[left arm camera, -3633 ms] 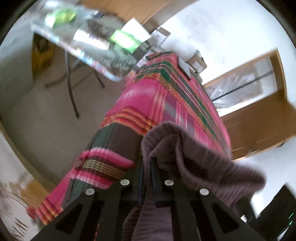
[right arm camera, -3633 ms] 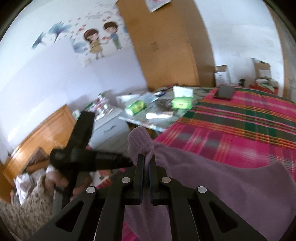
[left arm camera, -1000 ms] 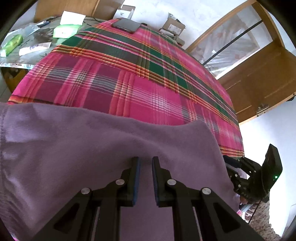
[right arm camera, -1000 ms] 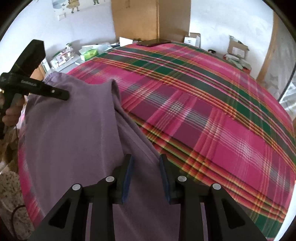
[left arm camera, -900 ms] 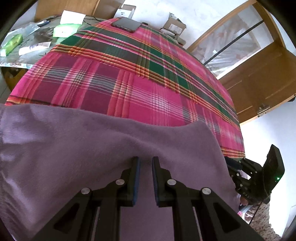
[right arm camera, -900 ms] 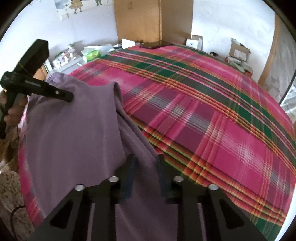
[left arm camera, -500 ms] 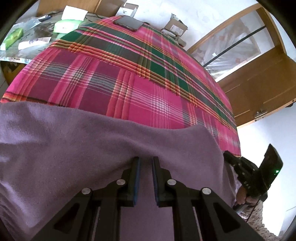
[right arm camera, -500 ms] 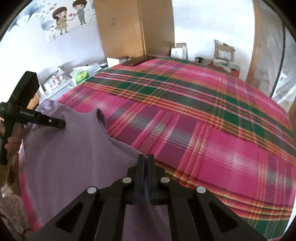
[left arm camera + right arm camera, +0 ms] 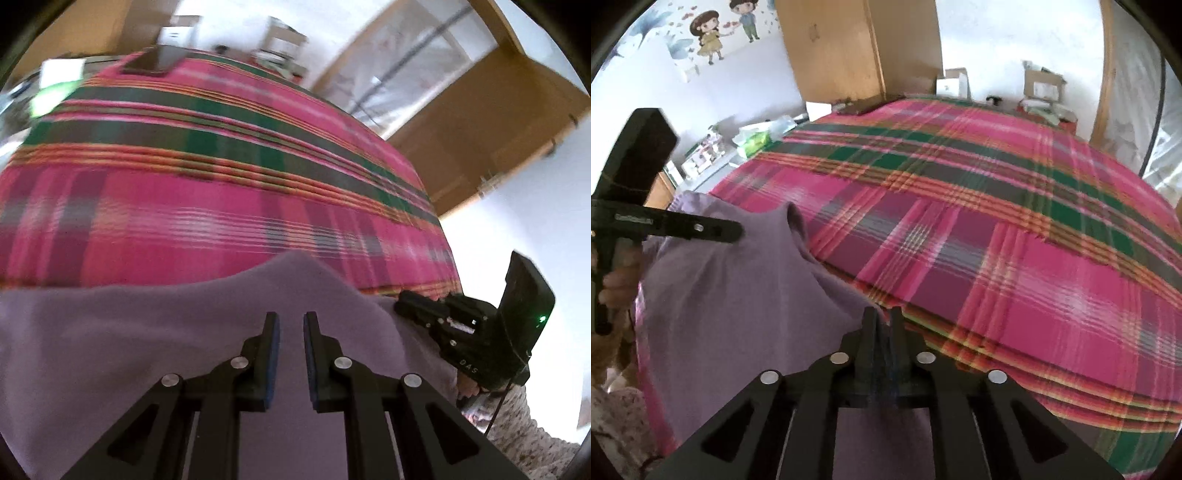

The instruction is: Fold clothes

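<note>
Purple knit cloth, a soft garment (image 9: 738, 295), lies spread over the near edge of the bed, and we cannot see its whole outline: both views cut it off at the bottom, behind the black frames of our tools. The left view is smeared, so the far end of the bed is hard to read; a dark flat thing (image 9: 157, 61) lies there, too blurred to name. Our left tongs (image 9: 290, 321) stand narrowly apart over the garment with a clear gap between the blue-lined pads, and we see no cloth pinched in that gap. Our right tongs (image 9: 882, 315) sit at the garment's right edge; the jaws are opening, and whether cloth lies between them we cannot tell, since the gap is a dark slit. The bed wears a plaid cover (image 9: 997, 221) of pink, green and orange stripes, flat and smooth. At the far wall stand cardboard boxes (image 9: 1043, 85); their contents are too small to make out. A hand (image 9: 618, 284) grips the left tool's handle.
</note>
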The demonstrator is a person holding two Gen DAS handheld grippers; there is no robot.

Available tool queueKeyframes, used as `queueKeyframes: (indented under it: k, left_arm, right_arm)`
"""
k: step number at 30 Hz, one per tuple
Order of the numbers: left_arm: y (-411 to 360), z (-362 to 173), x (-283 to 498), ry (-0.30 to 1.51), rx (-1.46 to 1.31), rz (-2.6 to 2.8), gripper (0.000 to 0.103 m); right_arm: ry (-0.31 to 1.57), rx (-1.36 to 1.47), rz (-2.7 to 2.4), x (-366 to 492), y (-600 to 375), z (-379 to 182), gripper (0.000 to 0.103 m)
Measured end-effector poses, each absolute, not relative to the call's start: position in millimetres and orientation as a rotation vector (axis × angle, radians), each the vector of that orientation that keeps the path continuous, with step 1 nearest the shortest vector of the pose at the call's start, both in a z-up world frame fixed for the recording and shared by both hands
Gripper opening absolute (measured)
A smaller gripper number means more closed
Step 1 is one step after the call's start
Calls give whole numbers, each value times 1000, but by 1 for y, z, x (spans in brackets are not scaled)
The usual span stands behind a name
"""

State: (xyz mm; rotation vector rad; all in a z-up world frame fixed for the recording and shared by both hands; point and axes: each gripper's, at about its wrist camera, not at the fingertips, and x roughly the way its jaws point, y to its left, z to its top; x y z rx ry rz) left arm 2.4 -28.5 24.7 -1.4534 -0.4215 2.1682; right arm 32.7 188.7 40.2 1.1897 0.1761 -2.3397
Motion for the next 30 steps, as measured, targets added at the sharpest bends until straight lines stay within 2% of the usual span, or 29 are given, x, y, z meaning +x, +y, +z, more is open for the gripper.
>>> queueKeyframes:
  k: [4, 8, 15, 19, 23, 25, 30]
  left_arm:
    - [-10, 19, -8, -390, -1448, 2124, 13]
    - [-15, 7, -20, -458, -1500, 2106, 13]
    - [-20, 4, -22, -506, -1504, 2096, 12]
    - [-19, 6, -21, -503, -1511, 2102, 12]
    - [-18, 7, -18, -491, -1511, 2117, 13]
    - [-19, 6, -18, -507, -1515, 2118, 13]
    - [-15, 7, -17, -484, -1519, 2136, 13]
  right_arm:
    - [214, 1184, -2380, 44, 204, 48, 13]
    - [230, 1213, -2476, 57, 229, 51, 13]
    - [27, 1245, -2694, 88, 297, 59, 15]
    - [-39, 1280, -2728, 99, 313, 53, 24]
    - [-78, 1304, -2686, 106, 320, 43, 28]
    - [-91, 1301, -2648, 105, 319, 39, 36]
    - [-24, 1316, -2607, 100, 312, 30, 39]
